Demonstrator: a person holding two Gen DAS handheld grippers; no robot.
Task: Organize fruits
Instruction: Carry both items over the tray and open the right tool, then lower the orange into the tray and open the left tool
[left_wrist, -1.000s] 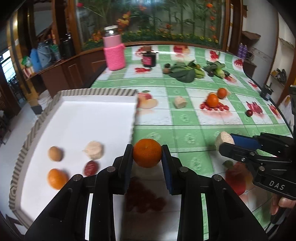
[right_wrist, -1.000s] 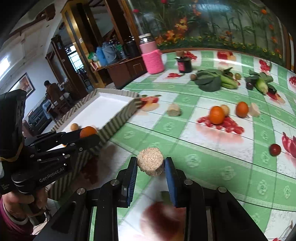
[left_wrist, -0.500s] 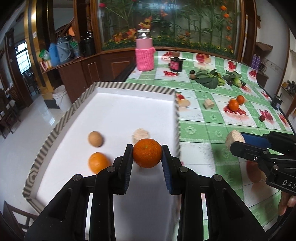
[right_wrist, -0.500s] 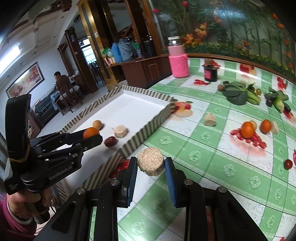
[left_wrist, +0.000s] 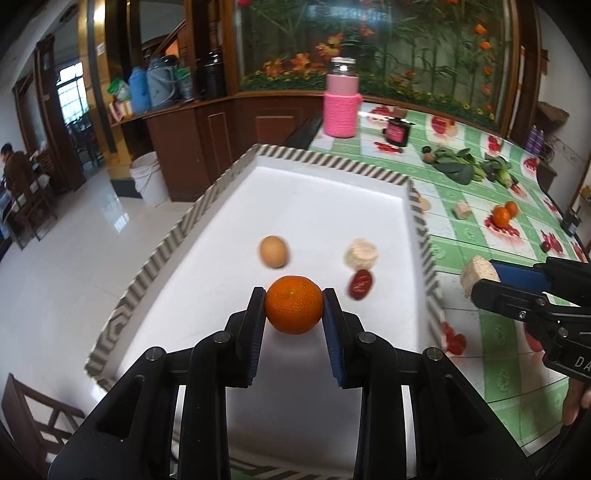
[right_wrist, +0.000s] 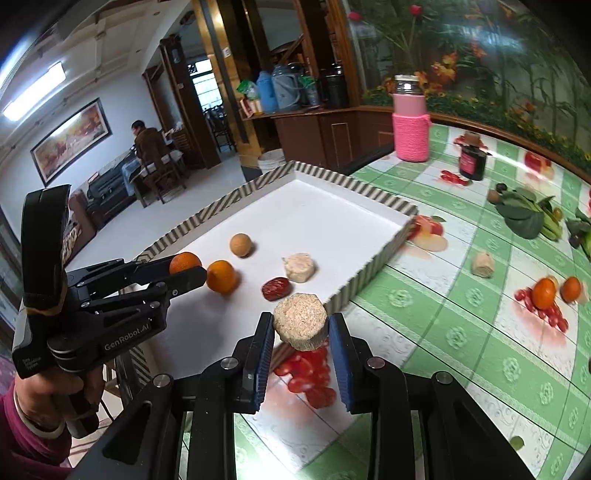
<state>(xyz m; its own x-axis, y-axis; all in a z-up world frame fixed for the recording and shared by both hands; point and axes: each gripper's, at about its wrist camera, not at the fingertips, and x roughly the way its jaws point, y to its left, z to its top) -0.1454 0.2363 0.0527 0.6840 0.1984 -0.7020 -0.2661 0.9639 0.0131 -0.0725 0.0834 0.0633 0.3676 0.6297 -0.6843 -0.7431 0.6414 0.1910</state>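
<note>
My left gripper (left_wrist: 294, 309) is shut on an orange (left_wrist: 294, 305) and holds it over the near part of the white tray (left_wrist: 325, 192). It also shows in the right wrist view (right_wrist: 184, 268). My right gripper (right_wrist: 301, 325) is shut on a beige cork-like puck (right_wrist: 300, 319), just outside the tray's right rim (right_wrist: 369, 275). In the tray lie a second orange (right_wrist: 221, 276), a brown round fruit (left_wrist: 273, 251), a beige chunk (left_wrist: 361, 252) and a red date (left_wrist: 360, 283).
On the green fruit-print tablecloth (right_wrist: 461, 332) lie two oranges (right_wrist: 543, 293), a beige piece (right_wrist: 484, 264) and leafy greens (right_wrist: 524, 214). A pink-sleeved jar (right_wrist: 410, 122) and a dark jar (right_wrist: 472, 158) stand at the back. The floor drops off left of the tray.
My left gripper has carried its orange leftward from beside the tray to over the tray's inside. My right gripper has moved with its puck toward the tray's right rim.
</note>
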